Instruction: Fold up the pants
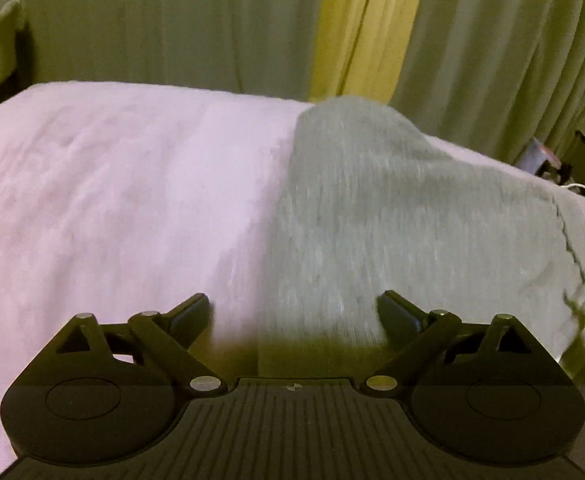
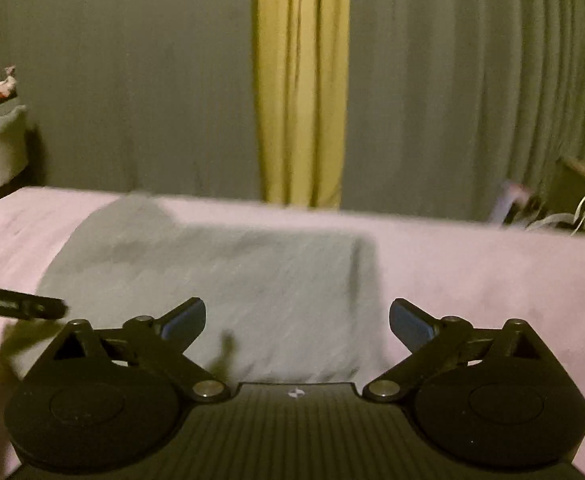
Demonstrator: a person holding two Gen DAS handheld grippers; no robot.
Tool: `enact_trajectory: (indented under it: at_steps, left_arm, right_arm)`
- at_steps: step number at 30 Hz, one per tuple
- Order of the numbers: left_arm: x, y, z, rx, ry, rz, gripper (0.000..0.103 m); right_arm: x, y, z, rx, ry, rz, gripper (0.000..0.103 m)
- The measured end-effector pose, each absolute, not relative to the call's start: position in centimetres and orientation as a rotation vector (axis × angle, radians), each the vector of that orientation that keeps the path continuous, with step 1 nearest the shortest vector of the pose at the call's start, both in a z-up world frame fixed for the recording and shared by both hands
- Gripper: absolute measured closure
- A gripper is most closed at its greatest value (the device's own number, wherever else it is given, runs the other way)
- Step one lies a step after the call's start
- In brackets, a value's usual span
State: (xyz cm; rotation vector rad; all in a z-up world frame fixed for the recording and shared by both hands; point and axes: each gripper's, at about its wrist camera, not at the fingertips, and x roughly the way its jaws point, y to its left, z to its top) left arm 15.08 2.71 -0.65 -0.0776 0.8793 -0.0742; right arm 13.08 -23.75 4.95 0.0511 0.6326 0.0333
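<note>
The grey pants lie on the pink bed cover, folded into a broad block. In my left view their long axis runs away from me toward the curtains; one end narrows at the far edge of the bed. In my right view they look like a wide rectangle stretching left to right. Both views are smeared by motion, so seams and the waistband are hard to make out, and my own tools cover the near edge. My left gripper stands wide open above the cloth, holding nothing. My right gripper is equally spread and empty.
</note>
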Motion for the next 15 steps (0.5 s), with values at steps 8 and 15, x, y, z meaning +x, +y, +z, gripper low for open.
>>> enact_trajectory:
  at_steps: [8,15]
  left_arm:
    - [14.6,4.2,-0.5,-0.08,0.931,-0.074,0.006]
    - [12.9,6.5,-0.3,-0.24,0.969,0.044,0.005]
  right_arm:
    - [13.6,-20.9,5.6,0.11,0.623,0.064,0.054]
    - [13.7,-16.8,1.3,-0.195,0.723,0.073,0.053]
